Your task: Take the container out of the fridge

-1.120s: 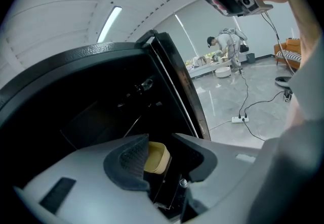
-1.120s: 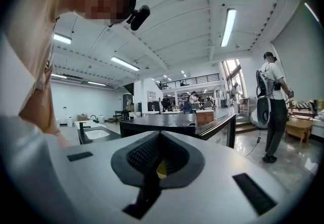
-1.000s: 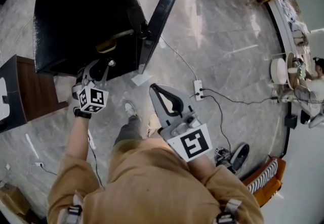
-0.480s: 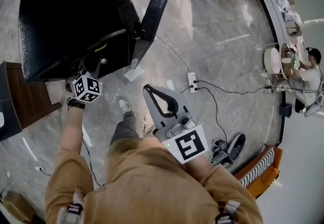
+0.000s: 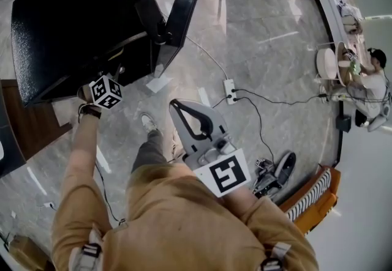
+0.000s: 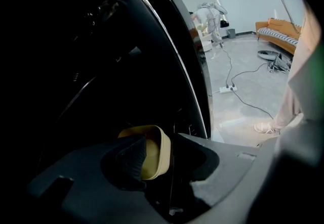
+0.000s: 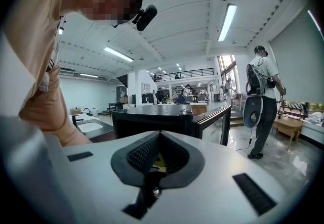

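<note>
Grey marble floor (image 5: pixel 275 49), open hall; power strip (image 5: pixel 230 89) on floor. Low black fridge (image 5: pixel 73 13), door (image 5: pixel 184 7) swung open. Versus a second ago: left gripper (image 6: pixel 161 157) lower, deeper in fridge mouth; its fingers have just been opening. Tan container (image 6: pixel 154 149) inside dark fridge, between spread left fingers (image 6: pixel 130 160); contact unclear. Right gripper (image 5: pixel 176 106) over floor, fingers pressed together.

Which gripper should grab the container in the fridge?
Left: the left gripper, jaws just opened wider, reaches into the black fridge with the yellow rounded container between them; the shut right gripper is outside it.
</note>
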`<state>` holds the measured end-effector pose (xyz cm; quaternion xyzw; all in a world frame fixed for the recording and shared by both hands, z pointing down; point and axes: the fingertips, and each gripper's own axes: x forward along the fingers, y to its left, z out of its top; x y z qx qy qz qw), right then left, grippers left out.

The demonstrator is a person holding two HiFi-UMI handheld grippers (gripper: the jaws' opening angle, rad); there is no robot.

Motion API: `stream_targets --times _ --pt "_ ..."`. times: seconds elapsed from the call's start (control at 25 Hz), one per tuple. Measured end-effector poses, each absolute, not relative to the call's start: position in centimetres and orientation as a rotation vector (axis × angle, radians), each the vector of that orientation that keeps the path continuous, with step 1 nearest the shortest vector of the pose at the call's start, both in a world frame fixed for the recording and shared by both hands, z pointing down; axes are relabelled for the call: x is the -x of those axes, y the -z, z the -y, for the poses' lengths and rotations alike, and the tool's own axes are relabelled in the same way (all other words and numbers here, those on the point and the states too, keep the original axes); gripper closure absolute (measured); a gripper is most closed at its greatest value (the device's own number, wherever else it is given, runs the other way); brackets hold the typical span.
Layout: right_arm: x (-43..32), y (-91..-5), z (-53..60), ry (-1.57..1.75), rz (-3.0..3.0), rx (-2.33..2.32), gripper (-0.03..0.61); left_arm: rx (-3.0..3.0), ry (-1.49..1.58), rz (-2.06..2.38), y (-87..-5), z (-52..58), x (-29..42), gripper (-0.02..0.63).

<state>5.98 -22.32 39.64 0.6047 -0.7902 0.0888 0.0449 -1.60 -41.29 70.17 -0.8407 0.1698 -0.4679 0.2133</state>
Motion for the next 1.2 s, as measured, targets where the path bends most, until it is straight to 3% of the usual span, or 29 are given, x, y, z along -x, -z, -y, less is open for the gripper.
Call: stream_targets --times 0.56,1.2 --pt "-6.1 -40.4 23.0 -0.292 2.378 -1.857 0.578 2.268 1.553 -0.327 -75.7 43.4 1.8 0.454" --pt "-7.1 -41.0 22.2 -0.319 2.335 -1.906 0.578 2.279 1.626 -0.283 -77.4 43.4 1.5 0.454"
